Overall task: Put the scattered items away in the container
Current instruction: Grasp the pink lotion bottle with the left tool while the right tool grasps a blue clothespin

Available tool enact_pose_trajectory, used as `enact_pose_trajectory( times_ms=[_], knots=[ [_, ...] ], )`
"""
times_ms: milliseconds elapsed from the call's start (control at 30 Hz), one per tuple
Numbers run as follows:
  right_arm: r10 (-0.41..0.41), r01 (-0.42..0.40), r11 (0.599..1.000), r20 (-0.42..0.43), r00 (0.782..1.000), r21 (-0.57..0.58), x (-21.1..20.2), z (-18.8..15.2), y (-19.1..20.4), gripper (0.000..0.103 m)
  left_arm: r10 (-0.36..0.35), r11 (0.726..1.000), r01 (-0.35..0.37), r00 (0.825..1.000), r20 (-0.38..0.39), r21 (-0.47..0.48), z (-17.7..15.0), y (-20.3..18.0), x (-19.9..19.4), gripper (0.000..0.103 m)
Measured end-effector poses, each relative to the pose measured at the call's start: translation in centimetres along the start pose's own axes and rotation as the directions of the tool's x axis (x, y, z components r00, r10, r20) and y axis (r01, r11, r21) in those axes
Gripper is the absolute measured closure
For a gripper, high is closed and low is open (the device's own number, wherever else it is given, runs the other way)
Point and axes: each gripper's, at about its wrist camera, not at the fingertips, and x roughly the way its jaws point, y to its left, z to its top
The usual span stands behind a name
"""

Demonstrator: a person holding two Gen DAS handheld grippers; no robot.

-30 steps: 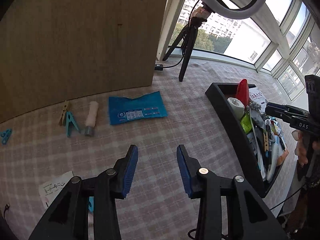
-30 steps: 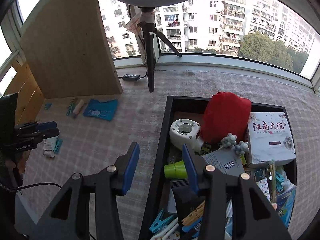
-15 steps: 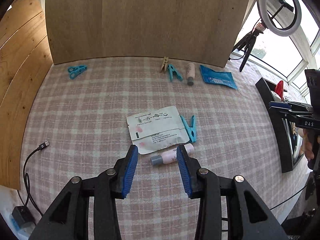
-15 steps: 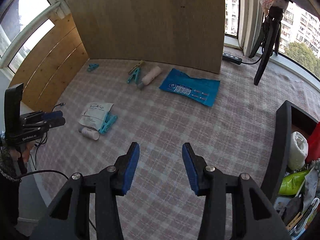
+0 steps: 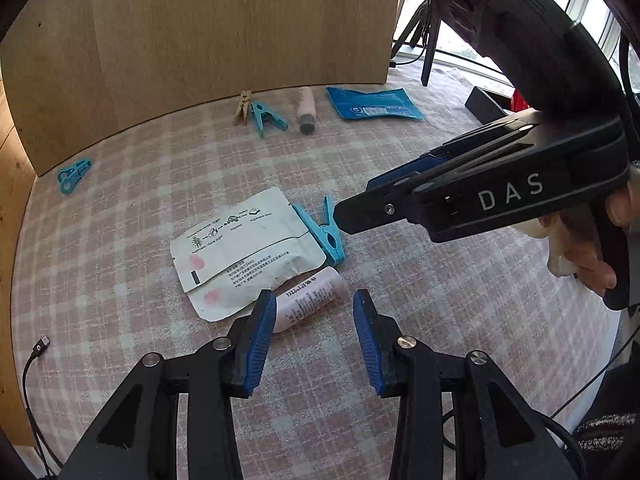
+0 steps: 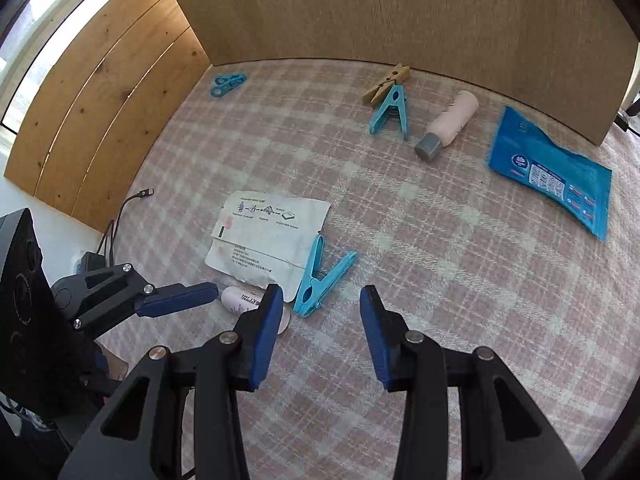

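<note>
My left gripper [image 5: 314, 330] is open and empty, low over the cloth, with a pink labelled tube [image 5: 308, 304] lying just ahead between its fingertips. A white printed sachet [image 5: 244, 248] and a turquoise clothes peg [image 5: 326, 232] lie beside the tube. My right gripper [image 6: 318, 326] is open and empty, its tips just short of the same peg [image 6: 320, 276]; its side shows in the left wrist view [image 5: 440, 196]. The tube [image 6: 248, 300] is partly hidden behind its left finger. The black container's corner [image 5: 484, 102] shows far right.
Near the wooden back board lie a wooden peg [image 6: 386, 82], another turquoise peg [image 6: 392, 112], a pink bottle with a grey cap [image 6: 448, 124], a blue wipes packet [image 6: 552, 172] and small blue scissors [image 6: 226, 82]. A USB cable [image 5: 38, 350] lies at the left edge.
Both grippers have swung away from the container and closed in on the tube, sachet and peg. The right gripper now hangs right beside the left one. Both stay open.
</note>
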Motion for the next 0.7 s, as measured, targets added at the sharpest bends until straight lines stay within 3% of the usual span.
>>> enact_pose_trajectory(
  times_ms=[133, 333, 500, 700],
  knots=[
    [-0.033, 0.033, 0.999, -0.022, 0.999, -0.001, 1.7, 0.4, 0.7, 0.064, -0.022, 1.000, 0.022, 1.000, -0.002, -0.009, -0.4, 0.3, 0.5, 0.066],
    [-0.048, 0.048, 0.999, -0.048, 0.998, -0.011, 2.7, -0.1, 0.2, 0.076, -0.082, 0.997, 0.082, 0.997, -0.005, -0.013, -0.9, 0.1, 0.2, 0.066],
    [-0.034, 0.034, 0.999, -0.050, 0.998, -0.011, 3.1, 0.1, 0.2, 0.076, -0.038, 0.999, 0.038, 0.999, -0.003, 0.005, -0.8, 0.1, 0.3, 0.066],
    [-0.096, 0.092, 0.994, -0.052, 0.994, -0.061, 4.0, 0.5, 1.6, 0.076, -0.040, 0.999, 0.040, 0.999, -0.018, 0.013, -0.1, 0.5, 1.1, 0.066]
  ],
)
